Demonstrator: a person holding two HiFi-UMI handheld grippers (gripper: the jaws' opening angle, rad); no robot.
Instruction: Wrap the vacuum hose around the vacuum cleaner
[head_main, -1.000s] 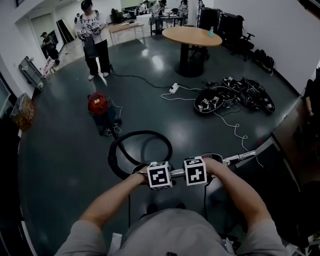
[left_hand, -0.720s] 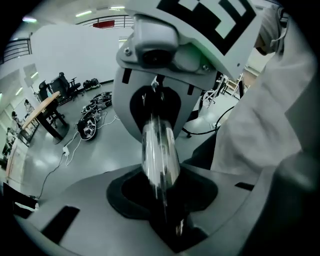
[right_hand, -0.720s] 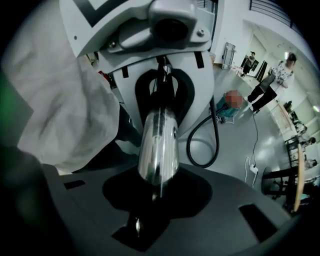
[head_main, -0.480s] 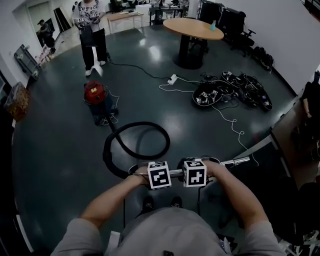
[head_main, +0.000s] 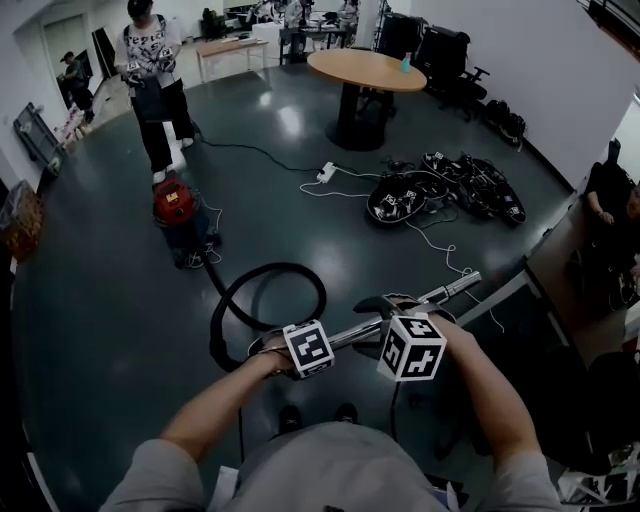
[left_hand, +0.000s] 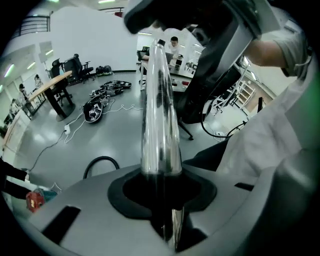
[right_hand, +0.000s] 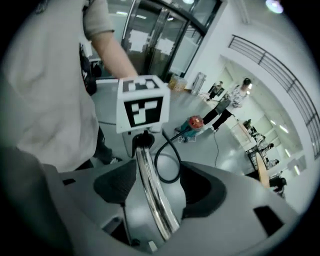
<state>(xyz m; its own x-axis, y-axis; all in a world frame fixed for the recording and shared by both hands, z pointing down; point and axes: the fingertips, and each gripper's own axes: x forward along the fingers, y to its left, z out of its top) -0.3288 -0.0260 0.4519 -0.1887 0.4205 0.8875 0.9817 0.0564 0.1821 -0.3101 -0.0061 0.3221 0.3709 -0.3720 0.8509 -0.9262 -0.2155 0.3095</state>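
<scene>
The red vacuum cleaner (head_main: 178, 210) stands on the dark floor at the left. Its black hose (head_main: 265, 290) curls in a loop towards me and ends in a chrome wand (head_main: 440, 293). My left gripper (head_main: 300, 350) is shut on the wand (left_hand: 160, 110); its jaws have just been closing and both pads press on the tube. My right gripper (head_main: 408, 345) sits just to the right, raised. Its jaws have just been opening, and the wand (right_hand: 152, 200) runs between them with a gap on each side. The right gripper view also shows the hose (right_hand: 162, 155) and the vacuum cleaner (right_hand: 192, 124).
A person (head_main: 150, 80) stands just beyond the vacuum cleaner. A round table (head_main: 365, 72) is at the back. A power strip with white cables (head_main: 325, 175) and a heap of black gear (head_main: 440, 195) lie on the floor at the right. A desk edge (head_main: 560, 265) is at far right.
My right gripper has risen and its jaws have spread off the wand. The left gripper has tightened on the wand and shifted slightly. The wand now slopes up to the right.
</scene>
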